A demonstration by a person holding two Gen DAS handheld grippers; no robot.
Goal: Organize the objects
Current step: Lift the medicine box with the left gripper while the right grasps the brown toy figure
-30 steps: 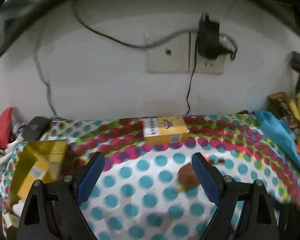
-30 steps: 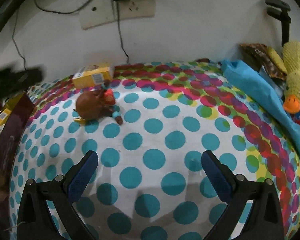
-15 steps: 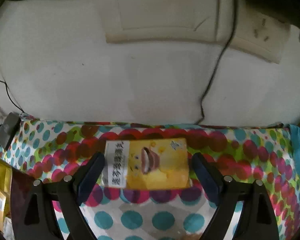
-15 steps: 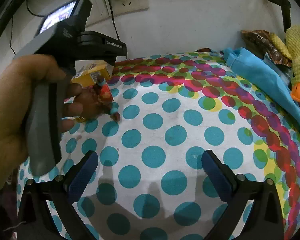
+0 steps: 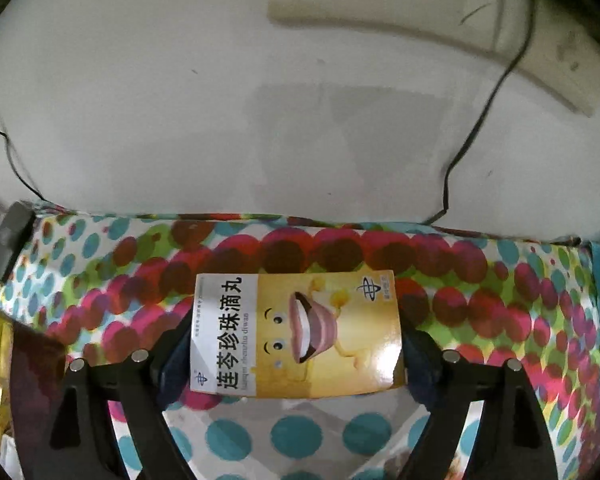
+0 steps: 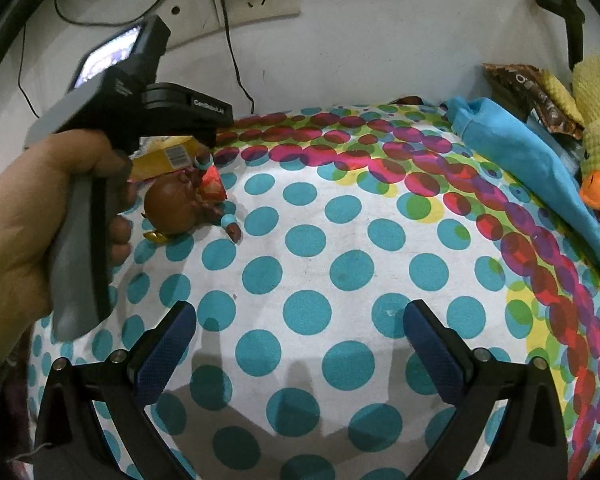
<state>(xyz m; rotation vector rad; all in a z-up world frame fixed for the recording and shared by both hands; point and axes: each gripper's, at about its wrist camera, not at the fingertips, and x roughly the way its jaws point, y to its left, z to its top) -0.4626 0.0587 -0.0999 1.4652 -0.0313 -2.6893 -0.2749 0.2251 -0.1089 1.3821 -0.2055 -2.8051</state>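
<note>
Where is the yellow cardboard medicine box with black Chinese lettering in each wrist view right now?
Left wrist: the yellow cardboard medicine box fills the lower centre, between the left gripper jaws, which are closing.
Right wrist: the box sits upper left, partly hidden behind the handheld gripper, behind the brown round toy.
Shared landmark: the black cable hanging down the white wall.

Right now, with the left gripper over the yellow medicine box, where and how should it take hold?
Grip the yellow medicine box across its two short ends, coming down from above. It lies flat with its long side across the left gripper, whose closing jaws already flank both ends; contact isn't visible.
</note>
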